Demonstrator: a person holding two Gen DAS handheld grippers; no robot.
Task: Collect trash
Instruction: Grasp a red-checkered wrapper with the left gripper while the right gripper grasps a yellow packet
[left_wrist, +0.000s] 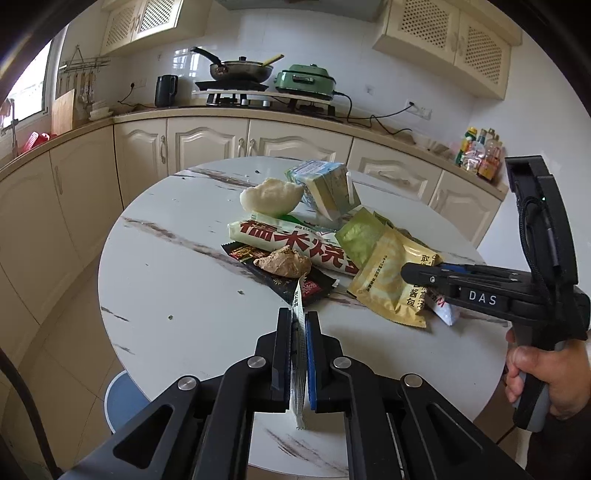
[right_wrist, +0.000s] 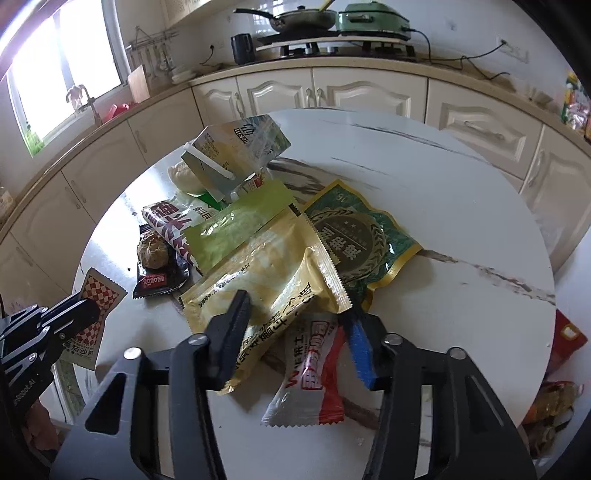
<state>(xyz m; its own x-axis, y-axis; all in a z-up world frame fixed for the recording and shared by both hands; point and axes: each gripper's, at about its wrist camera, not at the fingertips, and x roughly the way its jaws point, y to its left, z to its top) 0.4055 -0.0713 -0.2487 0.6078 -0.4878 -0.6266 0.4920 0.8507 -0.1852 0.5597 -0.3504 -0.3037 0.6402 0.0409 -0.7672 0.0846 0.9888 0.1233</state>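
A pile of trash lies on the round white marble table (left_wrist: 177, 280): a milk carton (left_wrist: 325, 186), a bitten white bun (left_wrist: 269, 197), a long white wrapper with red characters (left_wrist: 291, 243), a black wrapper (left_wrist: 284, 277) with a brown lump (left_wrist: 284, 262), a green sachet (right_wrist: 236, 229), a yellow sachet (right_wrist: 258, 280), a green-and-gold packet (right_wrist: 358, 236) and a red-and-white wrapper (right_wrist: 310, 373). My left gripper (left_wrist: 299, 321) is shut on a red-checkered ketchup sachet (right_wrist: 96, 306), held above the table's near edge. My right gripper (right_wrist: 295, 314) is open, its jaws on either side of the yellow sachet's near end.
Cream kitchen cabinets (left_wrist: 207, 147) curve behind the table, with a stove, pan (left_wrist: 240, 70) and green cooker (left_wrist: 306, 79) on the counter. A blue stool (left_wrist: 122, 398) stands under the table's left edge. Red and orange packaging (right_wrist: 557, 369) lies below the table at the right.
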